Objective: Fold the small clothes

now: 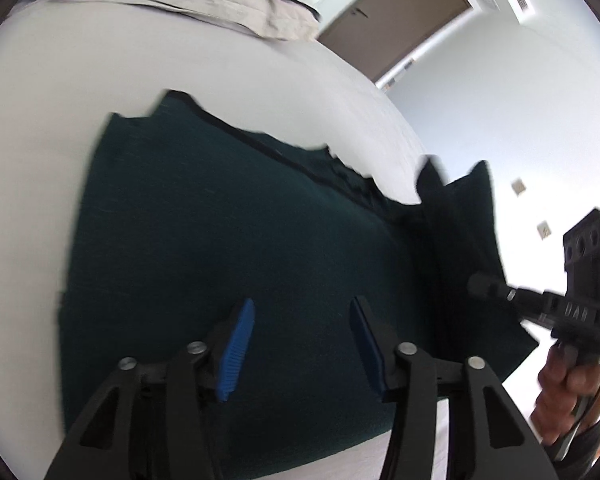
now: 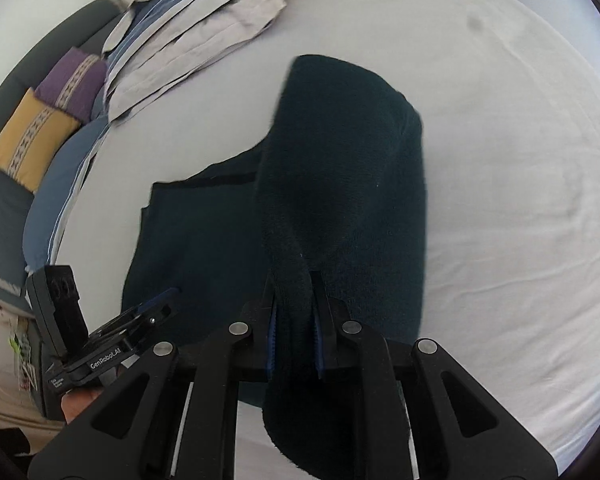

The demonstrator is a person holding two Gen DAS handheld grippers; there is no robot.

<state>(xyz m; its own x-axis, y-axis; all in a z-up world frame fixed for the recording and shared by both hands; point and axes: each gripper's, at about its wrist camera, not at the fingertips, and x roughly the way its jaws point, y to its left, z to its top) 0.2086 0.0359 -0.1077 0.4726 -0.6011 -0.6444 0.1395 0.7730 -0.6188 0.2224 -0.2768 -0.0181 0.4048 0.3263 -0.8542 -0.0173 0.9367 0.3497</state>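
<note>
Left wrist view shows the left gripper (image 1: 300, 344) with fingers apart and bare, hovering over the dark green garment (image 1: 228, 248), which lies flat on the white bed (image 1: 260, 72), long axis left to right. Right wrist view alone shows the right gripper (image 2: 294, 336) clamped on a lifted fold of it, beside cushions (image 2: 32, 136).

White-sheeted bed (image 2: 500, 160), striped pillows (image 2: 204, 28), purple cushion (image 2: 74, 80), yellow cushion (image 2: 30, 140), brown door (image 1: 396, 16), white walls (image 1: 520, 112)
</note>
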